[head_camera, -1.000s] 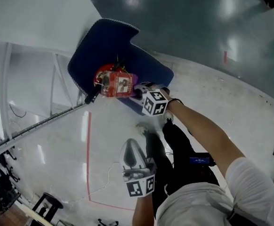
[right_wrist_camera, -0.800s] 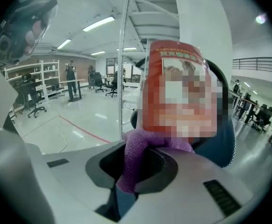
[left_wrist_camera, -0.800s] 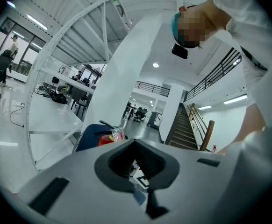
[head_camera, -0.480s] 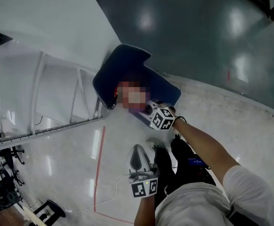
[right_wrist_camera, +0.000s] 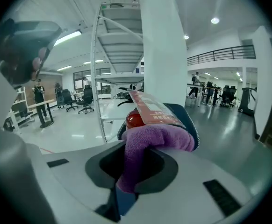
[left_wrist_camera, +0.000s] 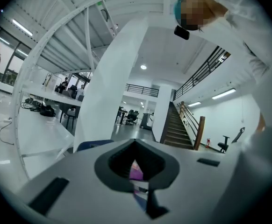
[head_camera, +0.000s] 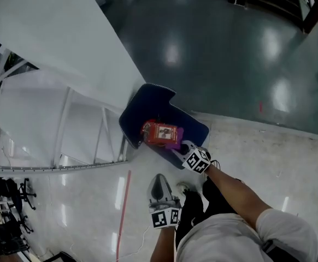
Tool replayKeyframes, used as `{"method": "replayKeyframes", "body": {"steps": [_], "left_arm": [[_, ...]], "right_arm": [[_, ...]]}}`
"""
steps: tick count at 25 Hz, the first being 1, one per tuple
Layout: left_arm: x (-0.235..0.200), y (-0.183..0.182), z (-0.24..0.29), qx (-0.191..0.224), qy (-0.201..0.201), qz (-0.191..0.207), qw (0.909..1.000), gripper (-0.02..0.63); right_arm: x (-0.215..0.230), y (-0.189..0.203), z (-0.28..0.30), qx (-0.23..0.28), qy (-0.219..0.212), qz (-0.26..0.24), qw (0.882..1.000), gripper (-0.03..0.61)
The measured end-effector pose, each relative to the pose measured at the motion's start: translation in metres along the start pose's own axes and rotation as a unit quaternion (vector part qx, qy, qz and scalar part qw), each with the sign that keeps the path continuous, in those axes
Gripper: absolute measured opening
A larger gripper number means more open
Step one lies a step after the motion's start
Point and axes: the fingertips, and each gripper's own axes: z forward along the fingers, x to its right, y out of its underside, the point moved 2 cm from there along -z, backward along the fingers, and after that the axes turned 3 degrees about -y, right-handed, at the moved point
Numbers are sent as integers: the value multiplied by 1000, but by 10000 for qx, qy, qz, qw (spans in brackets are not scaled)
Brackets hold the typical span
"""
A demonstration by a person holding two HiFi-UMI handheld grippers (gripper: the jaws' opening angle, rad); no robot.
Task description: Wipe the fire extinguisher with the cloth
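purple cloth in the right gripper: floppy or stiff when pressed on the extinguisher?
Probably floppy: the purple cloth bulges and droops from the right gripper, jaws shut on it. Its fuzzy pile suggests soft and grippy, not slick. It should likely mould to the fire extinguisher rather than shove it.

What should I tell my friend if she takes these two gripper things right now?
Right gripper: jaws shut on the purple cloth, which is bunched against the red fire extinguisher, just under its tag.
Left gripper: jaws together, holding nothing, held back from the extinguisher.
The extinguisher sits on the blue mat.
Done: the cloth is gripped and at the extinguisher. How much is wiped can't be told.
Left: probably rub the cloth round the body.
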Motion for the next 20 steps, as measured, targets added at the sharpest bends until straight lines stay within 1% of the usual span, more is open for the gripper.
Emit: {"method": "replayKeyframes", "body": {"steps": [4,6,8,11,13,15,17,20], "left_arm": [[12,-14,1,478,160,267,9984,5],[13,-14,9,560,223,326,9977,5],[9,-10,16,497,291,341,9978,5],[-8,-2,19,231,486,375,9978,6],[-23,4,29,69,788,467,9958,6],[-39,8,47,-24,1239,548,9908,5],[-56,11,62,-57,1758,598,9826,6],[-78,4,67,-49,2433,748,9671,5]], "right_arm": [[-5,-4,-32,192,178,112,9996,55],[0,-10,-41,354,296,62,9989,55],[-1,-14,-45,412,392,5,9984,55],[-13,-15,-48,397,597,97,9974,55],[-17,-19,-47,443,876,185,9950,55],[-20,-23,-42,450,1227,234,9911,55],[-30,-23,-34,403,1608,287,9858,55],[-53,-31,-21,437,2096,376,9761,55]]}}
